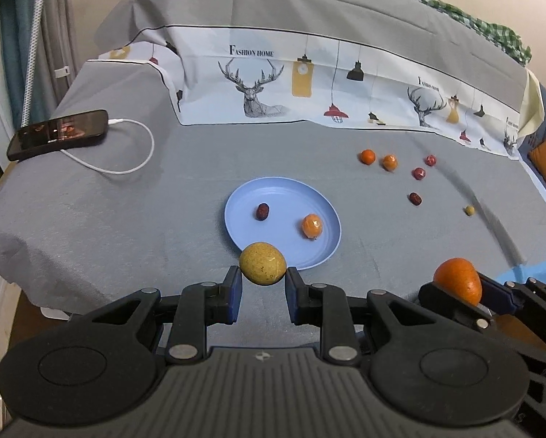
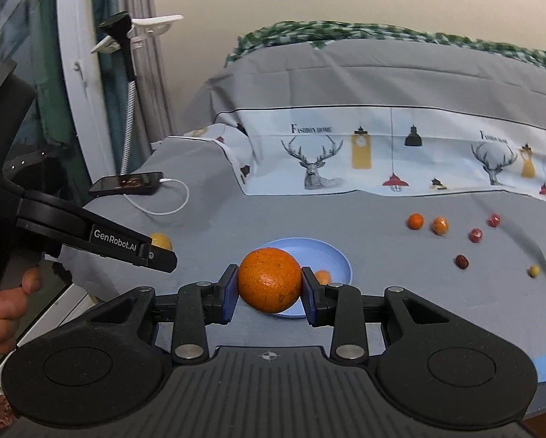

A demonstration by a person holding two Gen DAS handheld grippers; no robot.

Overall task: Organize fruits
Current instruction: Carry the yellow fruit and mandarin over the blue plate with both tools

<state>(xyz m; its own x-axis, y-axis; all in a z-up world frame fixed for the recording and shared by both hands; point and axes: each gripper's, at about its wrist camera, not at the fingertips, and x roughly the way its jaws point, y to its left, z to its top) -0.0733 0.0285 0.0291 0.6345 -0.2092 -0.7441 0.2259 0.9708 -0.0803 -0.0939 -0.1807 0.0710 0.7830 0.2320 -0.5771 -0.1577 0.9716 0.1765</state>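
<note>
My left gripper (image 1: 263,284) is shut on a yellow-green round fruit (image 1: 262,262), held just in front of the near rim of a blue plate (image 1: 273,189). The plate holds a dark red date (image 1: 262,212) and a small orange fruit (image 1: 312,225). My right gripper (image 2: 269,290) is shut on a large orange (image 2: 269,279), above the plate's near edge (image 2: 342,259); it also shows in the left wrist view (image 1: 457,279). Loose on the grey cloth to the right lie two small oranges (image 1: 367,156), three red fruits (image 1: 418,173) and a small green one (image 1: 469,210).
A phone (image 1: 59,133) with a white charging cable (image 1: 141,146) lies at the far left of the cloth-covered surface. A printed deer-pattern cloth (image 1: 309,84) rises behind. A clip-on stand (image 2: 126,73) stands at the left edge.
</note>
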